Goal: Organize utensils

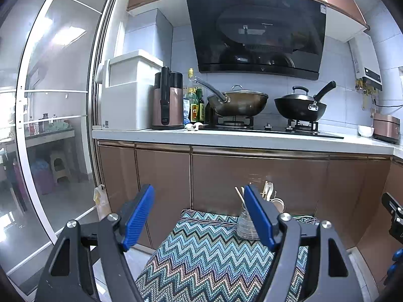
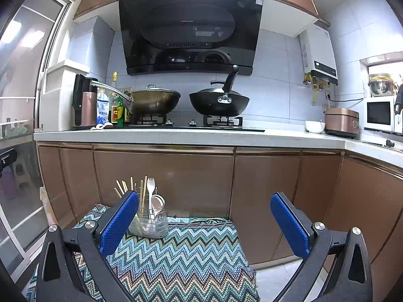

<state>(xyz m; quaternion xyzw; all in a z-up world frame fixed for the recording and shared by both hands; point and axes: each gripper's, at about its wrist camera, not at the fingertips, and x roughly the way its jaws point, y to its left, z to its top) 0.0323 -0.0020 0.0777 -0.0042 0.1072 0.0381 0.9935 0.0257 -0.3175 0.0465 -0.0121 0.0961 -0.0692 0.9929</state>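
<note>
A clear glass holder (image 2: 148, 222) stands at the far edge of a surface covered by a zigzag-patterned cloth (image 2: 186, 259). Wooden chopsticks (image 2: 143, 193), a pale fork (image 2: 150, 188) and pale spoons (image 2: 157, 205) stick up out of it. In the left wrist view the same holder (image 1: 245, 224) is partly hidden behind one blue finger. My left gripper (image 1: 199, 216) is open above the cloth (image 1: 209, 259), with nothing between its fingers. My right gripper (image 2: 204, 221) is open too, wide, and the holder sits just inside its left finger.
Brown cabinet doors (image 2: 163, 178) stand right behind the cloth. The white countertop (image 2: 176, 134) carries a stove with two woks (image 2: 219, 102), a kettle (image 1: 168, 100), bottles and a rice cooker (image 2: 341, 122). A glass sliding door (image 1: 58, 105) is at the left.
</note>
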